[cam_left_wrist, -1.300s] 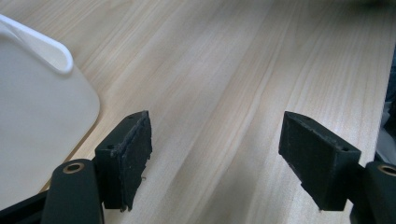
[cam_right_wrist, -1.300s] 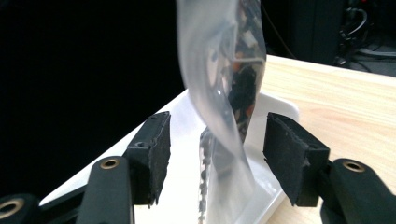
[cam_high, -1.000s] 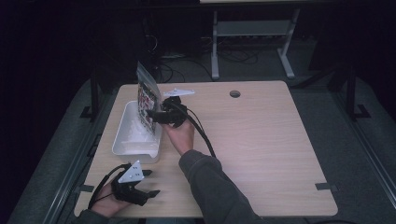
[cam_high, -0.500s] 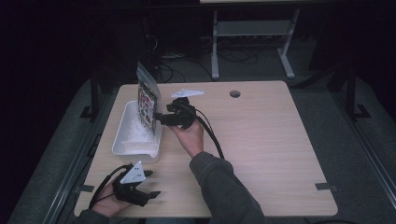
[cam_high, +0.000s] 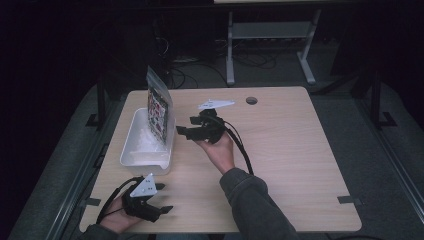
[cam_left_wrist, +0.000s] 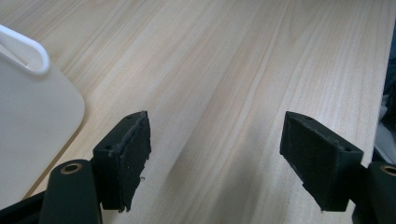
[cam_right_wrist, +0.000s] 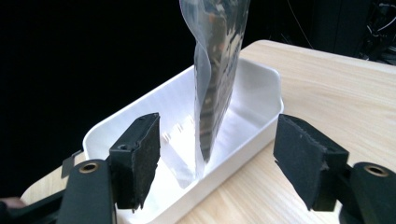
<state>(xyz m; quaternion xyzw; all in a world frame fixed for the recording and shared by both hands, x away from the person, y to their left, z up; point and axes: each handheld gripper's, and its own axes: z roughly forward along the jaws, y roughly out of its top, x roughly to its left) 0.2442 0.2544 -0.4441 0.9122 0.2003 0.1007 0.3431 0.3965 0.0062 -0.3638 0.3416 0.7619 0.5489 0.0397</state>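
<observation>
now right gripper (cam_right_wrist: 215, 158) jaws opening, empty; bag (cam_right_wrist: 217, 70) apart.

No legible text, label, brand, number or sign in any view. Clear bag (cam_high: 157, 107) standing in white tray (cam_high: 134, 150): multicoloured print on contents, red, green and dark patches, too small and blurred to read from high view; from right gripper view (cam_right_wrist: 215, 60) print seen edge-on through glossy film, no characters resolvable. Tray walls plain. Desk (cam_high: 300, 150) surface bare wood grain, unmarked.
</observation>
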